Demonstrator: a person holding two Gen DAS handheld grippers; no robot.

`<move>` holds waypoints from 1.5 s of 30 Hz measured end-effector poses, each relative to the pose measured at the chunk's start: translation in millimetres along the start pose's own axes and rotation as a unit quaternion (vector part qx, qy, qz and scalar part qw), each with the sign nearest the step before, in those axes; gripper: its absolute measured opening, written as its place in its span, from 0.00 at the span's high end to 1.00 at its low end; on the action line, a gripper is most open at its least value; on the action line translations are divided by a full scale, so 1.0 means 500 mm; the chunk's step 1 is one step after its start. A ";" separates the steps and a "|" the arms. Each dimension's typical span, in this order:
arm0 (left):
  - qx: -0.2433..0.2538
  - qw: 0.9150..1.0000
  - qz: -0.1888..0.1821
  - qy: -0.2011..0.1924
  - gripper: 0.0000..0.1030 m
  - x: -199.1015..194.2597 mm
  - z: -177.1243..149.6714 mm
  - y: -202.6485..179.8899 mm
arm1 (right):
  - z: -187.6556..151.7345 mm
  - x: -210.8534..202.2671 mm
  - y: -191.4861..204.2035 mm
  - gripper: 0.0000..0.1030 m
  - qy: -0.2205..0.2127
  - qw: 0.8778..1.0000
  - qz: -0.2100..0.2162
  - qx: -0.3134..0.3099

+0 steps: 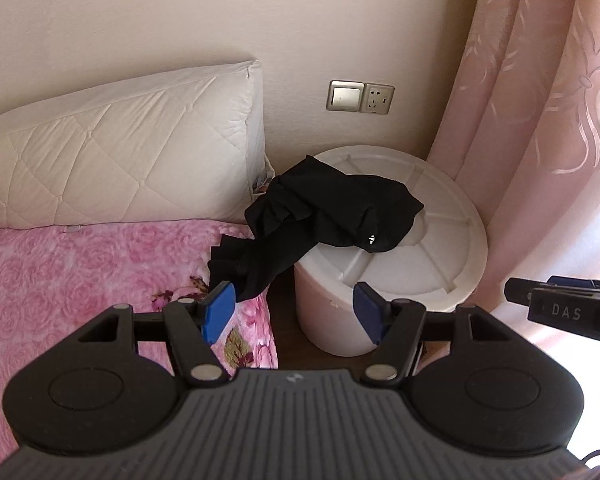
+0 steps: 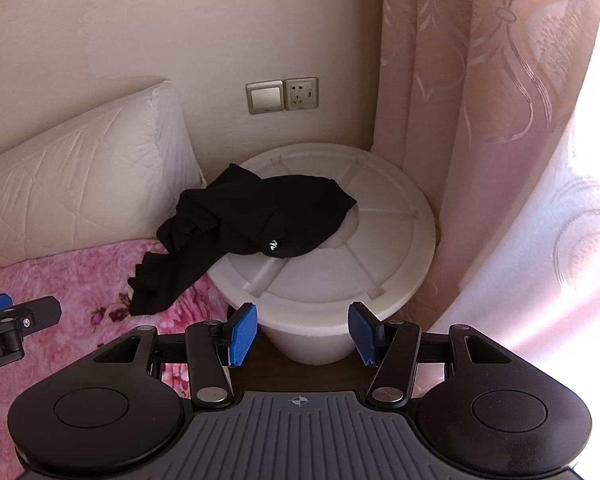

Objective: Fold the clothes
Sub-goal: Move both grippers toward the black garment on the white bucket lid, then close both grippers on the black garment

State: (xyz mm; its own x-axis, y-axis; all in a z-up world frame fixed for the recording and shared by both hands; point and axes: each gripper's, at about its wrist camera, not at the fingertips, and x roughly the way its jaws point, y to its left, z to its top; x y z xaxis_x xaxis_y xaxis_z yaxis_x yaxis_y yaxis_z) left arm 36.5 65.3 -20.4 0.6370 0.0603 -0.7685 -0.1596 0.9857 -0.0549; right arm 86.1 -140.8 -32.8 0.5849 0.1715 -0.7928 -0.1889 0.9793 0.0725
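Nearest in the left wrist view, the left gripper [image 1: 294, 310] fills the lower frame; its blue pads [image 1: 218, 312] stand wide apart with nothing between them. The left pad overlaps the lower tip of the black garment [image 1: 316, 216] in the picture; whether it touches the cloth cannot be told. At the right edge of this frame, part of the right gripper's black body shows.

In the right wrist view, the right gripper [image 2: 302, 332] occupies the lower frame, jaws likewise spread and empty, aimed at the white bucket [image 2: 320, 332]. The left gripper's body enters at the lower left edge of that frame.

Beyond the grippers, the black garment lies crumpled at frame centre. Its bulk rests on the ribbed lid [image 2: 364, 248] of the white bucket; one end hangs over the lid's left rim onto the pink floral blanket [image 2: 60, 280] at the left. A small white logo shows on the cloth.

Farther back, a white quilted pillow [image 1: 112, 152] leans against the wall at the upper left. A switch and socket plate [image 1: 360, 97] is fixed to the wall above the bucket. A pink patterned curtain [image 1: 540, 100] hangs down the right side.
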 end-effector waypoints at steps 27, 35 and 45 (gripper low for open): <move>-0.030 0.997 0.004 0.073 0.47 0.306 0.070 -0.027 | 0.100 0.269 -0.096 0.47 0.056 0.997 0.055 -0.012; -0.057 0.995 0.003 0.080 0.50 0.454 0.101 -0.007 | 0.152 0.422 -0.085 0.47 0.079 0.991 0.093 -0.048; -0.064 0.993 0.019 0.094 0.50 0.635 0.119 0.020 | 0.179 0.611 -0.072 0.47 0.120 0.984 0.113 -0.072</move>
State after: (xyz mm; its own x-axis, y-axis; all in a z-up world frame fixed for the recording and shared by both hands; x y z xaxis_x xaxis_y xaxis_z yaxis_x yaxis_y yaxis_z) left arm 281.9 103.8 -226.8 0.4785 0.0553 -0.8764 -0.2839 0.9541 -0.0948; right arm 342.0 -113.9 -223.5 0.3151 0.3361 -0.8876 -0.4125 0.8907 0.1908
